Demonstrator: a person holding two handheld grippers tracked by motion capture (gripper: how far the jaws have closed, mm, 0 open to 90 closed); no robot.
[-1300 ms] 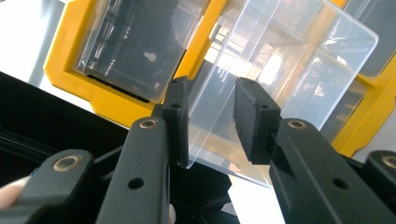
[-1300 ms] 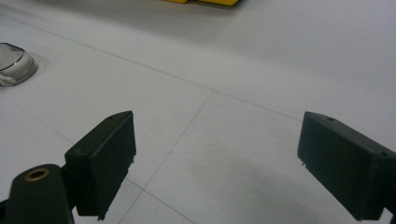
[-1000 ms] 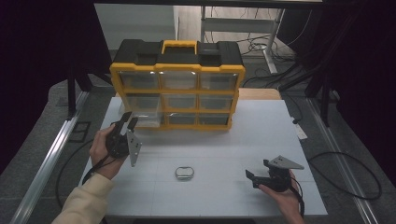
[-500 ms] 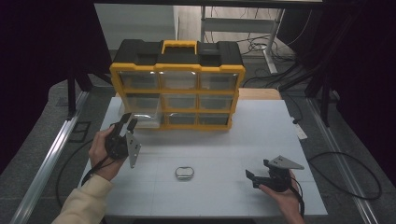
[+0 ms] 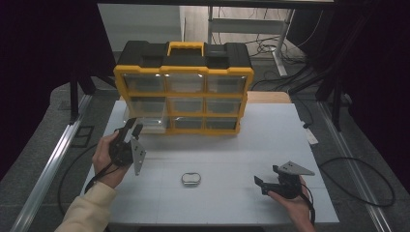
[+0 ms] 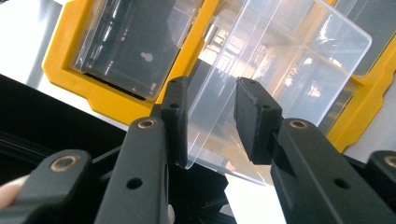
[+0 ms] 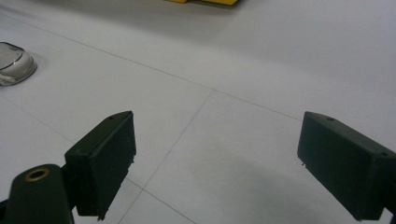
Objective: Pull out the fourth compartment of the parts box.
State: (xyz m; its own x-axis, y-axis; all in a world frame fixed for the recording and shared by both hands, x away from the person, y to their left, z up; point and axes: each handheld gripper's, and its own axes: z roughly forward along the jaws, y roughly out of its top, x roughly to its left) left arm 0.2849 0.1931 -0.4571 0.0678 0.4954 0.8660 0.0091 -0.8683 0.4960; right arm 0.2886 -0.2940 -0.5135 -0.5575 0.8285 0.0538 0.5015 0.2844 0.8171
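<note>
While a person sits at the white table (image 5: 241,145), the high view shows a yellow and black organizer box (image 5: 183,87) standing upright at the far side, its front a grid of clear drawers. At the bottom-left corner of that grid one clear drawer (image 5: 145,123) is pulled partway out, and the left gripper (image 5: 131,131), held in the left hand (image 5: 104,157), reaches up to its front edge. A small oval metal object (image 5: 191,178) lies on the table between the two hands, apart from both. Near the front right, the right gripper (image 5: 260,184) rests low over the table in the right hand (image 5: 295,205), well apart from the box. Seen from the left gripper view, the left gripper (image 6: 211,122) straddles the clear drawer's (image 6: 280,60) thin wall: one pad touches it and the other stands off, so nothing is pinched. Seen from the right gripper view, the right gripper (image 7: 217,163) is spread wide over bare table (image 7: 243,84), with the oval metal object (image 7: 14,63) off at the frame's left edge.
</note>
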